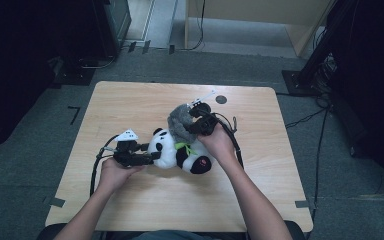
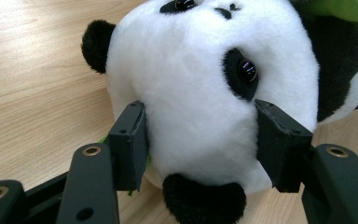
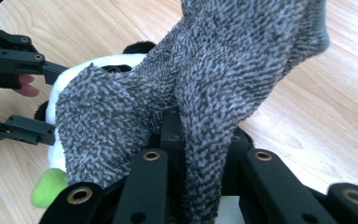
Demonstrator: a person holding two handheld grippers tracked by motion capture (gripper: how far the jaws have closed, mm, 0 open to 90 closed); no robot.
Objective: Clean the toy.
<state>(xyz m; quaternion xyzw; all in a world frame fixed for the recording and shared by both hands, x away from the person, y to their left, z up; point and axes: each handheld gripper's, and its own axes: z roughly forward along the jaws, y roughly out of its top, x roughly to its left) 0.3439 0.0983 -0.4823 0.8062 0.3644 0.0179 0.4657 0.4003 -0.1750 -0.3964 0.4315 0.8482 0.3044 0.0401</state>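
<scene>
Panda plush (image 1: 177, 150) lies on its side mid-bench (image 1: 130, 100). My left gripper (image 2: 200, 135) has its jaws spread around the panda's white head, both pads pressing the fur, apparently gripping it. My right gripper (image 3: 200, 140) is clamped on a grey fuzzy sock (image 3: 205, 70), draped over the panda's far side.

blk/wht panda (image 1: 172, 149), speckled gry sock (image 1: 178, 121), lt wood table (image 1: 130, 100)

plush panda (image 1: 177, 150) lying mid-table (image 1: 130, 100), sock (image 1: 178, 121) draped on it behind, floor cables (image 1: 305, 119) right of table
</scene>
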